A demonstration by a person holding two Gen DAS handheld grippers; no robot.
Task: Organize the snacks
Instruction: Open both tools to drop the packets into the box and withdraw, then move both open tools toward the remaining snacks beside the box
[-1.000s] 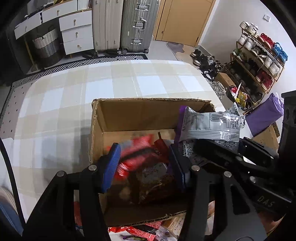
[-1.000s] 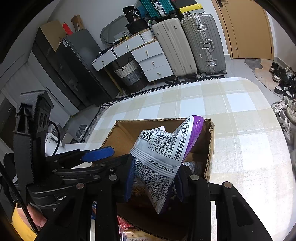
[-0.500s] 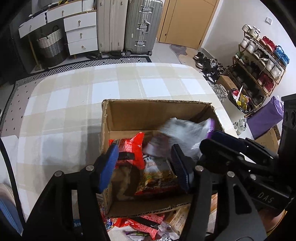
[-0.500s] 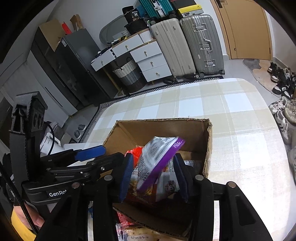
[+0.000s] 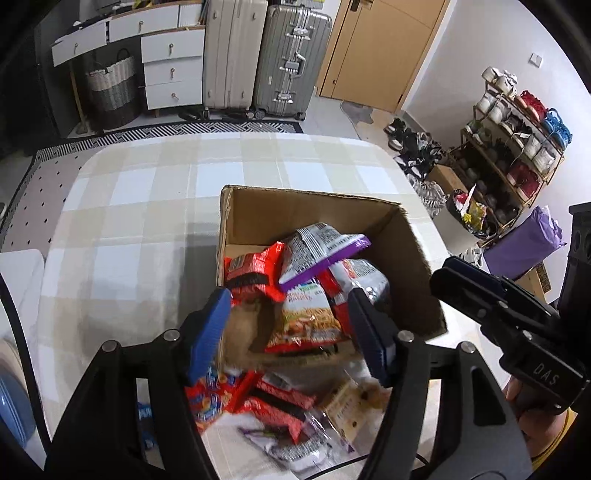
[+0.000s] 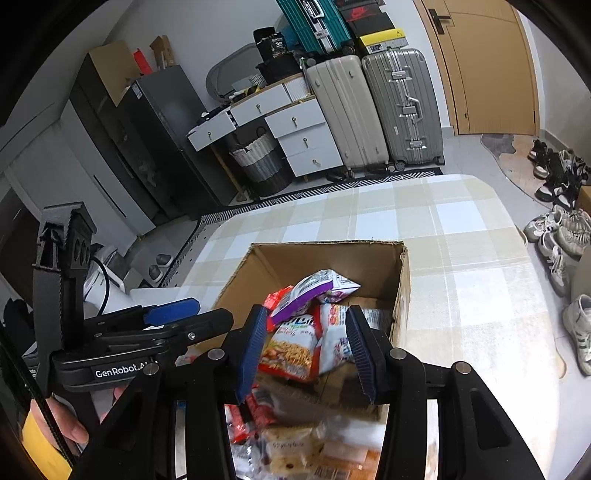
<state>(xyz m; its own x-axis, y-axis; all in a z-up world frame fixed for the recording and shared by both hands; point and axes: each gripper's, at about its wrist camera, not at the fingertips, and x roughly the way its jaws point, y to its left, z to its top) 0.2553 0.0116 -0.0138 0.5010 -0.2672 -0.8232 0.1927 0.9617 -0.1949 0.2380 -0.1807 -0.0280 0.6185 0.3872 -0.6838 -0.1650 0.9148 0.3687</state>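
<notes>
The cardboard box held snack bags, a purple-edged bag lying topmost. More packets lay on the tabletop before it. Both the left claw and right claw gaped apart, holding nothing.

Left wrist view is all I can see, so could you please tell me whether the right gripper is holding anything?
Observer: No. The right wrist view shows the right gripper with its jaws apart and nothing between them, aimed at the open brown cardboard box.
Operator: Thank you. Is there anything above the beige ribbed suitcase and the grey metal-trimmed suitcase that my view cuts off?
Observer: Yes. A teal hard-shell suitcase is stacked high against the wall, showing just above the beige one.
</notes>
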